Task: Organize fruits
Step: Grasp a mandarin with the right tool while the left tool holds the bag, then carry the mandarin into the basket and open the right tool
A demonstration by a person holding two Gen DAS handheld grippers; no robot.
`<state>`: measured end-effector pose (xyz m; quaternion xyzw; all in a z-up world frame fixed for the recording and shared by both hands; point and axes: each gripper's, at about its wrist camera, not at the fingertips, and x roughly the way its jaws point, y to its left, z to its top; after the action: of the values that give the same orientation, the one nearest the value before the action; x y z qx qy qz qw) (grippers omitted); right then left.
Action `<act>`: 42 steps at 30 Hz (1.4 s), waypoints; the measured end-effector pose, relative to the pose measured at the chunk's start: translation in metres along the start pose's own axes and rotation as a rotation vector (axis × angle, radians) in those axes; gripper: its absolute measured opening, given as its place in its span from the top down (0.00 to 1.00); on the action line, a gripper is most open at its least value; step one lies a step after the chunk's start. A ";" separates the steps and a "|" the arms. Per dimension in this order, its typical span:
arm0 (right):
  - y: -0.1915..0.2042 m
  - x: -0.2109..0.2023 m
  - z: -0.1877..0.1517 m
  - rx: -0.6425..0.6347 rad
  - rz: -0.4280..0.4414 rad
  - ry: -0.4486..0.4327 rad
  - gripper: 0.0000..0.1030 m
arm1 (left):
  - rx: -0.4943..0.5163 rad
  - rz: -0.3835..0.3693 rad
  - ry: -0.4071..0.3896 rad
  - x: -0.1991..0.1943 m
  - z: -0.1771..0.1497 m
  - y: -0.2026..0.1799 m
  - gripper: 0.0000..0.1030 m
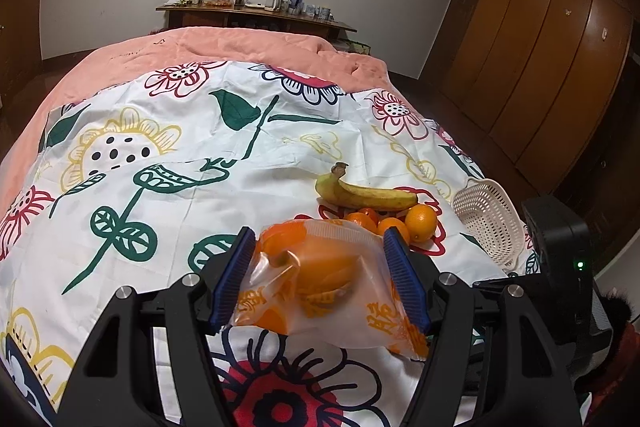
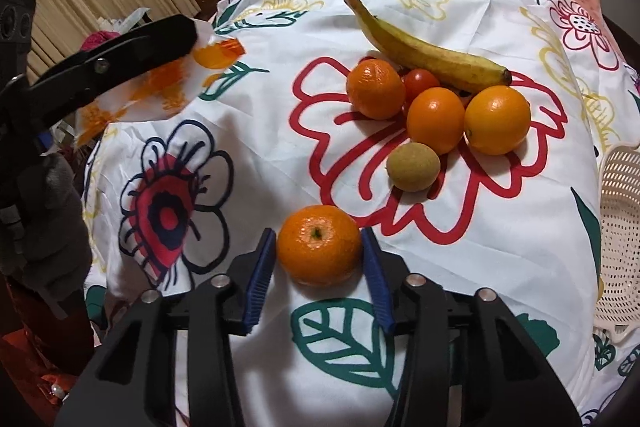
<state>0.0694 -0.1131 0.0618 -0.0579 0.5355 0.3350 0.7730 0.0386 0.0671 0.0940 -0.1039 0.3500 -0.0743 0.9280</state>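
My left gripper (image 1: pixel 319 233) is shut on a clear plastic bag (image 1: pixel 320 279) with orange print and orange fruit inside, held above the floral cloth (image 1: pixel 180 163). In the right wrist view that bag (image 2: pixel 160 91) hangs at the upper left. My right gripper (image 2: pixel 318 233) points down at a lone mandarin (image 2: pixel 320 247) lying on the cloth, and its blue pads (image 2: pixel 260 275) touch both sides. Beyond it lies a pile: a banana (image 2: pixel 424 55), three oranges (image 2: pixel 498 119), a small tomato (image 2: pixel 420 83) and a brown-green round fruit (image 2: pixel 413 167).
A white perforated basket (image 2: pixel 620 227) lies tipped at the cloth's right edge, also seen as the basket (image 1: pixel 490 223) beside the fruit pile. A gloved hand (image 2: pixel 48 219) holds the left tool. A pink blanket (image 1: pixel 240 43) covers the far bed; a wardrobe (image 1: pixel 540 67) stands right.
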 end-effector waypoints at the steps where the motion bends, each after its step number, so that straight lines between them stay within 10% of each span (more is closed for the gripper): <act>1: 0.000 0.000 0.000 0.002 0.003 -0.002 0.60 | 0.000 0.000 0.000 0.000 0.000 0.000 0.34; 20: -0.034 -0.060 -0.011 0.097 0.023 -0.170 0.60 | 0.015 -0.008 0.019 0.008 -0.003 -0.012 0.34; 42: -0.186 -0.123 -0.059 0.466 -0.169 -0.320 0.60 | 0.064 -0.026 0.046 0.014 -0.002 -0.040 0.34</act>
<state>0.1060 -0.3385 0.0934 0.1304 0.4626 0.1426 0.8653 0.0449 0.0254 0.0939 -0.0771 0.3672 -0.0997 0.9216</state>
